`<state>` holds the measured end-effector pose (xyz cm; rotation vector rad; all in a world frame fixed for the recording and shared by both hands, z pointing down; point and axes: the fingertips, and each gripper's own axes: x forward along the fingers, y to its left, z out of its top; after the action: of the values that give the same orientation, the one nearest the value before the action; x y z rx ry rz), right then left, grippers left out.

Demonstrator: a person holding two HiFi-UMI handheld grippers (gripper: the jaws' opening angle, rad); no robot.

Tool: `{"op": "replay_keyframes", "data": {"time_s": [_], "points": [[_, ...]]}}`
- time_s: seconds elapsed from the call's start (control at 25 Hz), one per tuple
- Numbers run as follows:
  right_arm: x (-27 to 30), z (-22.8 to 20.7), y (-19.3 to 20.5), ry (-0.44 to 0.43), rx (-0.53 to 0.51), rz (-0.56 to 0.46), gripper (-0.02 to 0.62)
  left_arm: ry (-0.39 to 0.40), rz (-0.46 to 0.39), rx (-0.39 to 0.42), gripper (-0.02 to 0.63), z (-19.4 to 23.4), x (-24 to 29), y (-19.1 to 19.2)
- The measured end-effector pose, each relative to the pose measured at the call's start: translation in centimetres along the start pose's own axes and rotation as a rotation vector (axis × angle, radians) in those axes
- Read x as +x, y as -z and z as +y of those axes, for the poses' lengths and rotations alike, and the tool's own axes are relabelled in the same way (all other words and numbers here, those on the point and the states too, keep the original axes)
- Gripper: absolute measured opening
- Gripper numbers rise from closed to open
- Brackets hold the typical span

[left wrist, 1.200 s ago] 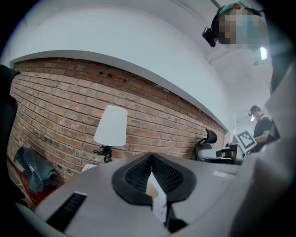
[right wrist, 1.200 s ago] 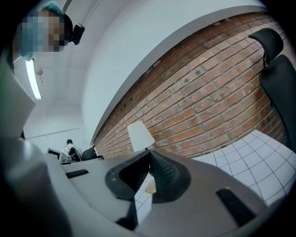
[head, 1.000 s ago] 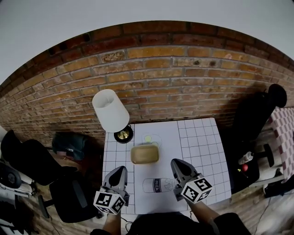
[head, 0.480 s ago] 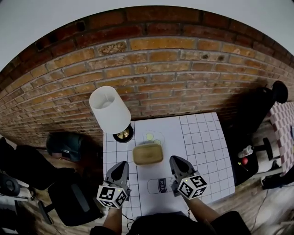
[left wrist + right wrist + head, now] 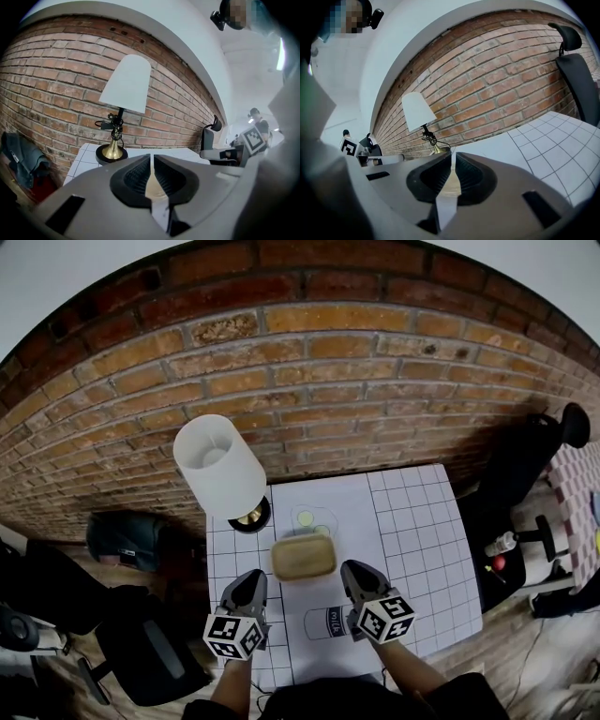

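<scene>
**Two closed grippers flanking a lying milk bottle**

Head view, left to right: the lamp (image 5: pixel 218 465) stands at 10 o'clock of the wooden tray (image 5: pixel 303 557). The left gripper (image 5: pixel 251 579) has its jaws pressed together, empty. The milk bottle (image 5: pixel 328 622) lies on the gridded table (image 5: pixel 422 540) at 6 o'clock of the tray, between both grippers. The right gripper (image 5: pixel 352 570), likewise clenched on nothing, is just beside the bottle, possibly touching it.

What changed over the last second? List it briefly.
Both the left gripper and right gripper tipped downward, so their views now take in the lamp base and table. Their jaws stayed close together, holding nothing; the milk bottle and wooden box lie as before.
</scene>
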<state>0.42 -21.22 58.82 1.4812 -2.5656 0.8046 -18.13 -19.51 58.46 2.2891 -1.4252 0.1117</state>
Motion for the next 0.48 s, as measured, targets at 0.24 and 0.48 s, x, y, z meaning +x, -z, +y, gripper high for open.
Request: {"op": "replay_keyframes", "data": {"time_s": [0.24, 0.48], "points": [[1.5, -1.2, 1.6, 0.018, 0.015, 0.043, 0.006, 0.010, 0.041, -0.023, 0.037, 0.9, 1.6, 1.5], [2.8, -1.7, 2.8, 0.017, 0.038, 0.089, 0.133, 0.023, 0.115, -0.052, 0.134, 1.2, 2.9, 3.6]]}}
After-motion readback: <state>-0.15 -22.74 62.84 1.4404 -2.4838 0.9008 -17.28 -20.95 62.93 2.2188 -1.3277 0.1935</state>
